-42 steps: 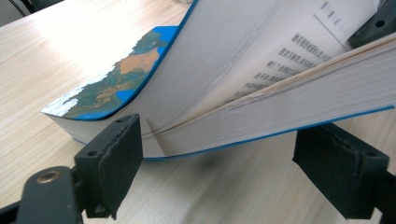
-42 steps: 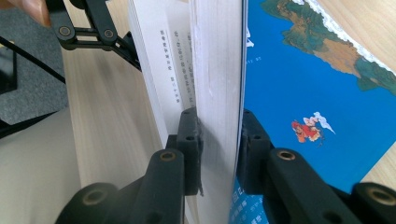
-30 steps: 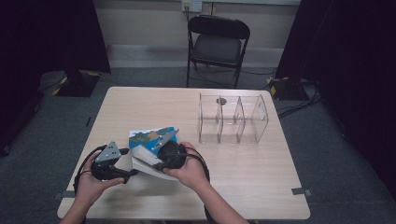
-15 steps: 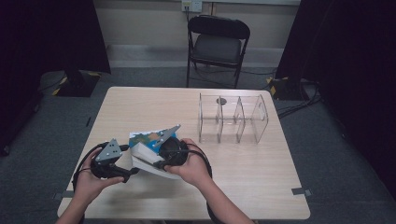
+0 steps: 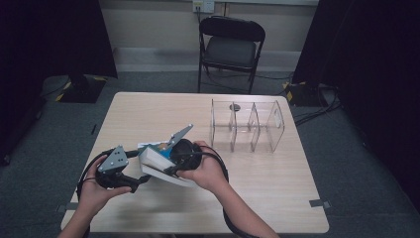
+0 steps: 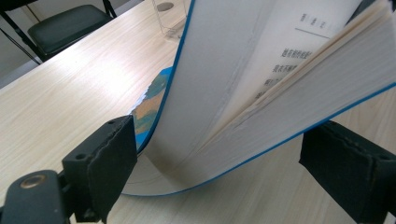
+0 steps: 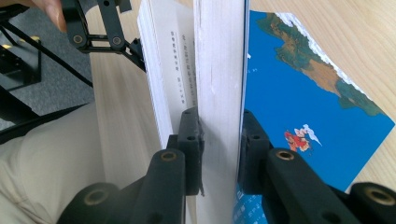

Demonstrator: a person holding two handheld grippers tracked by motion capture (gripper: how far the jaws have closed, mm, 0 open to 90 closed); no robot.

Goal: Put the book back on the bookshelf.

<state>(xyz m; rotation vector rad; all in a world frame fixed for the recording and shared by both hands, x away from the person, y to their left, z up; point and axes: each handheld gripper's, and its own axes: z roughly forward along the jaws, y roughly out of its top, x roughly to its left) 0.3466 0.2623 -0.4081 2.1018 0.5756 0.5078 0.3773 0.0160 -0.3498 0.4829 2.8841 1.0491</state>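
Right gripper view: our right gripper [image 7: 219, 135] clamps the book [image 7: 219, 70] (spine-side block); left gripper [image 6: 233, 154] gapes beneath it.

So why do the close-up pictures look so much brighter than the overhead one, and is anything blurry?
High view: dim room, dark curtains at the sides, the hands slightly smeared beside the book. Left gripper view: a bright sheen on the table, and the near pages look soft. Right gripper view: evenly lit, with the blue cover crisp.
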